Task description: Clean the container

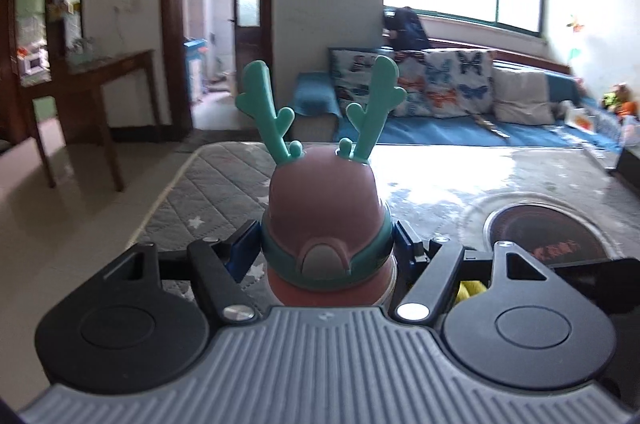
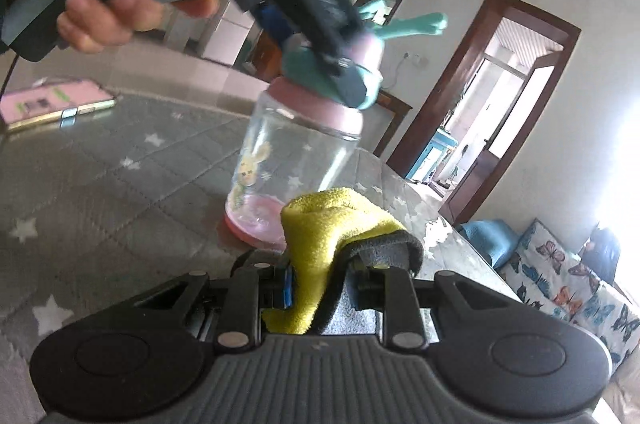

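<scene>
The left gripper (image 1: 326, 244) was closed on the lid of the container (image 2: 294, 160), a clear bottle with a pink cap, green antlers (image 1: 320, 104) and a pink base, and it held the bottle by the teal collar of the lid while the base rested, a little tilted, on the grey quilted mat (image 2: 100, 184) with white stars. The right gripper (image 2: 320, 284) was closed on a yellow cloth (image 2: 320, 224) with a grey backing, and the cloth stood just beside the lower part of the bottle, perhaps touching it near the base. In my judgement the main risk was that the bottle would slip or turn in the left grip: the collar was smooth and rounded, and a sideways push from the cloth low on the body could work as a lever against the hold at the top. The tilted base could also slide over the soft mat. If the lid was only screwed loosely, rubbing could twist the body away from it. A pink flat object (image 2: 56, 104) lay well apart on the mat and was no danger. Several things were hard to make out. From the left wrist view the body of the bottle was hidden below the lid, and the pads of the left gripper were mostly covered. In the right wrist view the left gripper and the hand (image 2: 100, 24) holding it were blurred, and the right fingertips were wrapped in the cloth, so true contact between cloth and glass could not be confirmed.
</scene>
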`<state>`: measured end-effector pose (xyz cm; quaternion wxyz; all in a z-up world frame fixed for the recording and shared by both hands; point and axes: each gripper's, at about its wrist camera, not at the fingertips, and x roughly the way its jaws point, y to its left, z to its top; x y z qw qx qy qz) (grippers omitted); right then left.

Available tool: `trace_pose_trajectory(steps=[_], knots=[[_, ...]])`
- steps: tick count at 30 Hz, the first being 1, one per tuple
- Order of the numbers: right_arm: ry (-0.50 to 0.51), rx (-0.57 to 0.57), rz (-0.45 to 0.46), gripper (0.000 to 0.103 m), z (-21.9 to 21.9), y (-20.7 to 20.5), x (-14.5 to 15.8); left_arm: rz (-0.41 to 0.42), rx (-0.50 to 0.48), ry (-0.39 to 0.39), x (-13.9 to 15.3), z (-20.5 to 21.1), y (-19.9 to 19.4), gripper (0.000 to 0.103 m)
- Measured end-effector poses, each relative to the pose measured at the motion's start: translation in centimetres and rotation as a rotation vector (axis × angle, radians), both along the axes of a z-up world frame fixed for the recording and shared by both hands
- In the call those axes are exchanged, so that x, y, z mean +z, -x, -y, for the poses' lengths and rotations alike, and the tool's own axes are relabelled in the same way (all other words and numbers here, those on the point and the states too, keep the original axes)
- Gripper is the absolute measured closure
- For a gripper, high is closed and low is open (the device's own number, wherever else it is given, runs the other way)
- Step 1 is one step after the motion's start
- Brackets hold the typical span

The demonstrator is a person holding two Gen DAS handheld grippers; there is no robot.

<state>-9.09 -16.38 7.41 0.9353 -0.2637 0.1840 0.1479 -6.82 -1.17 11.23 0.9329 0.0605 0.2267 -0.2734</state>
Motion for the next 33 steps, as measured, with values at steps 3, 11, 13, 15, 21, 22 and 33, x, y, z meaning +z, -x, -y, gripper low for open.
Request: trace_pose_trajectory(steps=[3, 11, 13, 15, 21, 22, 33], knots=[[-0.023, -0.007, 0.006, 0.080, 0.0, -0.6, 0.6, -0.015, -0.056, -0.005, 0.1, -1.1, -0.7, 0.033], [-0.242, -0.036, -0.009, 0.083, 2.5, -2.3, 4.0, -0.005, -0.175, -0.035, -0.2, -2.1, -1.3, 0.033], [-0.349, -0.045, -0.040, 0.083, 3.6, -2.8, 4.9, 0.013, -0.197, -0.049, -0.4, -1.9, -1.0, 0.033], [-0.453, -0.052, -0.068, 0.083, 4.9, -3.3, 5.6, 0.027, -0.210, -0.061, -0.6, -1.6, -0.9, 0.033], [-0.686, -0.076, -0.122, 0.083, 8.7, -4.4, 6.9, 0.032, -0.188, -0.053, -0.8, -1.3, -0.8, 0.033], [-0.742, -0.072, -0.137, 0.083, 9.5, -4.6, 7.0, 0.032, -0.177, -0.048, -0.9, -1.3, -0.8, 0.033], [-1.333, -0.043, -0.298, 0.083, 15.6, -8.6, 4.3, 0.056, -0.164, -0.026, -1.1, -1.7, -0.2, 0.033]])
